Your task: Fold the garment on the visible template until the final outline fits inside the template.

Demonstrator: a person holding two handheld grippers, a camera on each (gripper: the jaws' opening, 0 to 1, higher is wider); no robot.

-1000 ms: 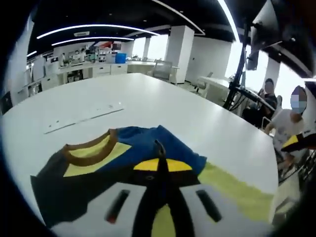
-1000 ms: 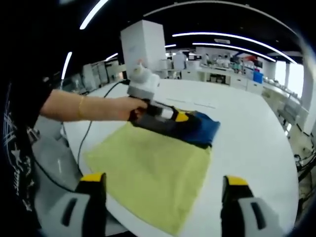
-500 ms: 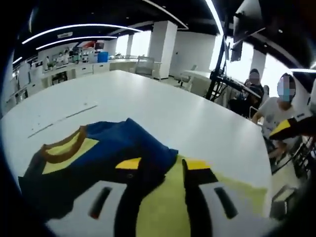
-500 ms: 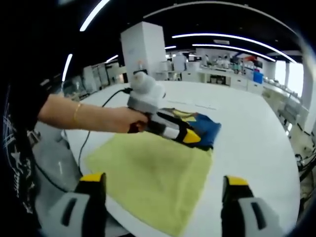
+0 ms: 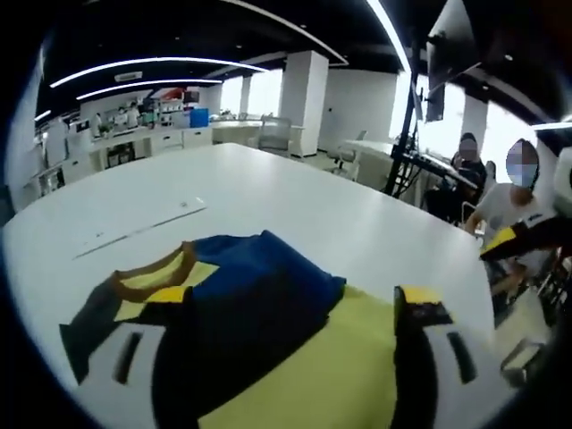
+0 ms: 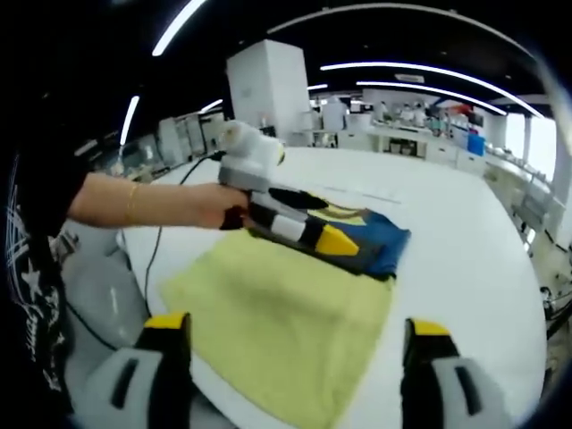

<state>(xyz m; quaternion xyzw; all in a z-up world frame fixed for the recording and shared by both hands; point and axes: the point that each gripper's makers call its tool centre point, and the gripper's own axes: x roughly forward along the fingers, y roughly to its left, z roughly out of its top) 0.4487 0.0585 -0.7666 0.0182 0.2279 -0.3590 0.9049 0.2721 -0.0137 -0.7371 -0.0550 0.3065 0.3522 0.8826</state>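
Observation:
The folded garment [image 5: 255,290], navy and blue with a yellow panel and brown collar, lies flat on the yellow-green template cloth [image 5: 344,362] on the white table [image 5: 295,201]. My left gripper [image 5: 293,299] hangs just above the garment, jaws spread wide and holding nothing. In the right gripper view the garment [image 6: 380,241] rests at the far edge of the template cloth [image 6: 277,313], and a hand holds the left gripper [image 6: 313,219] over it. My right gripper [image 6: 297,326] stays open near the cloth's near edge, nothing between its fingers.
A thin white strip [image 5: 143,228] lies on the table beyond the garment. Seated people [image 5: 500,201] are past the table's right edge. A black cable [image 6: 165,228] trails off the table beside the person's arm [image 6: 143,201].
The left gripper was shut on the garment's edge a second ago; it has let go and opened wide, and the fabric now lies flat. The right gripper has stayed open and still.

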